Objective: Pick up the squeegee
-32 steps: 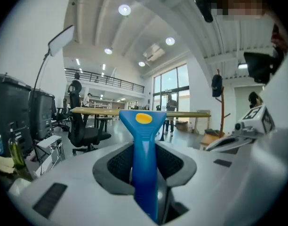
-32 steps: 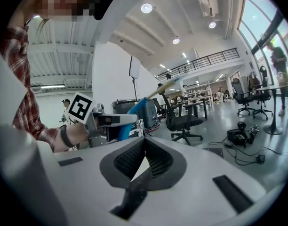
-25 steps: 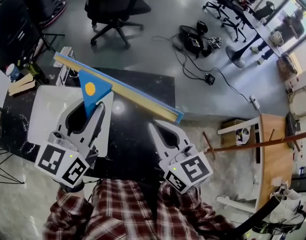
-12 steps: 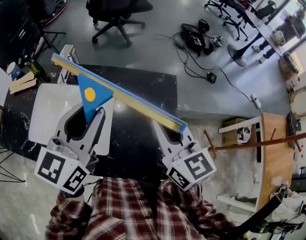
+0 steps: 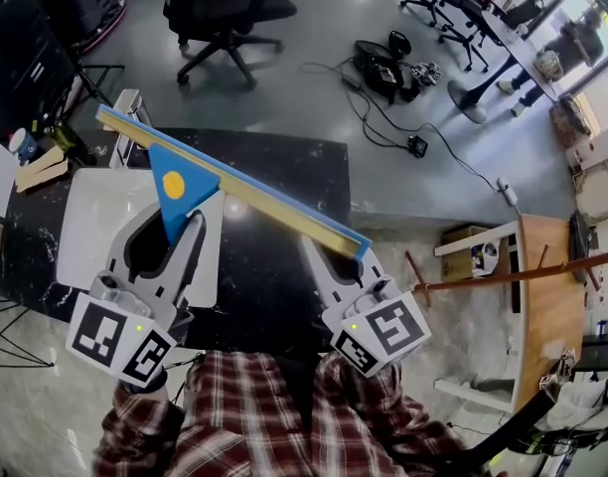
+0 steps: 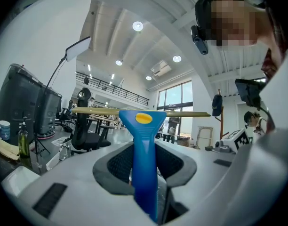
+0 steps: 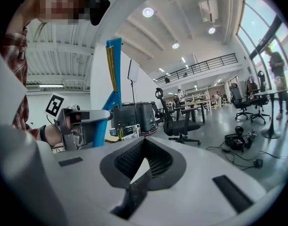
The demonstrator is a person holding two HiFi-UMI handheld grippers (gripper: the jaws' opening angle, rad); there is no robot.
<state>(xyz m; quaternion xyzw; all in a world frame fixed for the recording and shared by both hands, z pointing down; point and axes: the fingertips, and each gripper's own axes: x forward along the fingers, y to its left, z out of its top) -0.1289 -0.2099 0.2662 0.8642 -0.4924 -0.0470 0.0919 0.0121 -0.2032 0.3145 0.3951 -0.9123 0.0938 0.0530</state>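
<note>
– Holding what, left gripper (image 5: 180, 225)?
– Fingers (image 6: 111, 160) clamp the squeegee (image 5: 234, 187) by its blue handle. Blade is raised above the bench (image 5: 284, 162), spanning from the far-left corner toward the near-right edge.
– Right gripper (image 5: 326, 256)?
– Fingers (image 7: 168, 166) together, empty, beneath the blade's right end.

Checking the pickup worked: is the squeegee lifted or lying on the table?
Lifted: the left gripper clamps the squeegee by its blue handle, with the blade in the air over the black table.
</note>
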